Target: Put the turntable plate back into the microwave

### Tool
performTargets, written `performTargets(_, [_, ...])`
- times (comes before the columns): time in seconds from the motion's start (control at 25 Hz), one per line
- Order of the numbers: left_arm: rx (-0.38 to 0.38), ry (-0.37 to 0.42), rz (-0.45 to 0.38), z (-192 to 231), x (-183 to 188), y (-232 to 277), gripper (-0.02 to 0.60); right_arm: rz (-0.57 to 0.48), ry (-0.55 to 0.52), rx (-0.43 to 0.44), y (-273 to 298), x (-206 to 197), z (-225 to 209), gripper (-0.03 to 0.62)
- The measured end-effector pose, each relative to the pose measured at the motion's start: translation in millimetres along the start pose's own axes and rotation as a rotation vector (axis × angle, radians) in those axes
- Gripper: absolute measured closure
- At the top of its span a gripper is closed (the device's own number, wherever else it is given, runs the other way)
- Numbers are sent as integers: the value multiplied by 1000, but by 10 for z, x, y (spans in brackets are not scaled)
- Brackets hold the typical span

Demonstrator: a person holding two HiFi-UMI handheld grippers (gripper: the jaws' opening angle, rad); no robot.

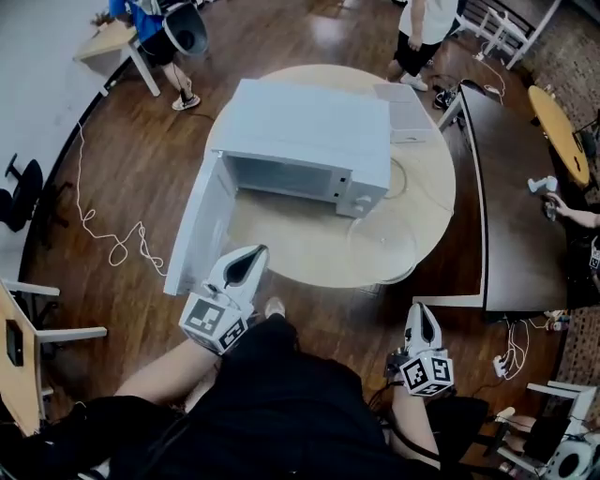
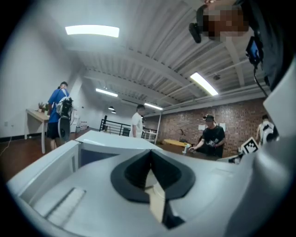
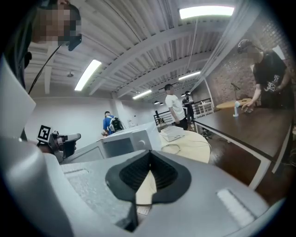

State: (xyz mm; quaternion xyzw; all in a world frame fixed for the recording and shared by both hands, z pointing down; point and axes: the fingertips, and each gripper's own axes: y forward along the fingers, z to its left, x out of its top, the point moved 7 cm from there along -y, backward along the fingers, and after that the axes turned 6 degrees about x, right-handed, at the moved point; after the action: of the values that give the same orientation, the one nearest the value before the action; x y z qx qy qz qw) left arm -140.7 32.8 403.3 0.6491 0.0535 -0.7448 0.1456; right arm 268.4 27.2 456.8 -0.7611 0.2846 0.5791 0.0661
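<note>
The white microwave [image 1: 300, 141] stands on the round wooden table [image 1: 309, 253] with its door [image 1: 197, 225] swung open to the left and its cavity empty. The clear glass turntable plate [image 1: 382, 246] lies flat on the table, to the right of and in front of the microwave. My left gripper [image 1: 249, 255] is shut and empty, level, just off the table's near edge by the open door. My right gripper [image 1: 422, 311] is shut and empty, lower and to the right, short of the table. In the right gripper view the microwave [image 3: 125, 141] is ahead on the left.
A thin ring [image 1: 398, 178] and a flat white box [image 1: 405, 112] lie on the table right of the microwave. A dark table [image 1: 511, 206] adjoins on the right, with a person's hand [image 1: 562, 208] at it. People stand beyond the table [image 1: 422, 28]. A cable [image 1: 112, 244] loops on the floor.
</note>
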Motion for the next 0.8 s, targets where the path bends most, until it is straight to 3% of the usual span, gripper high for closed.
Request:
performTargets(0.08, [-40, 12, 2, 199, 94, 263, 574, 52, 28, -73, 206, -51, -186, 594])
performTargets(0.16, [-69, -31, 14, 375, 123, 457, 574, 133, 97, -155, 357, -208, -426, 592])
performTargets(0.24, [-85, -65, 44, 496, 94, 610, 574, 180, 225, -198, 444, -415, -614, 466])
performTargets(0.32, [-95, -89, 88, 546, 45, 721, 574, 214, 355, -202, 509, -677, -732, 401])
performTargets(0.52, [-75, -63, 138, 480, 60, 941, 574, 301, 590, -144, 898, -1328, -1127, 391])
performTargets(0.68, [27, -94, 149, 496, 147, 963, 574, 306, 673, -177, 1143, -1521, -1412, 393])
performTargets(0.8, [40, -64, 173, 482, 161, 991, 574, 318, 711, -199, 1235, -1639, -1509, 397])
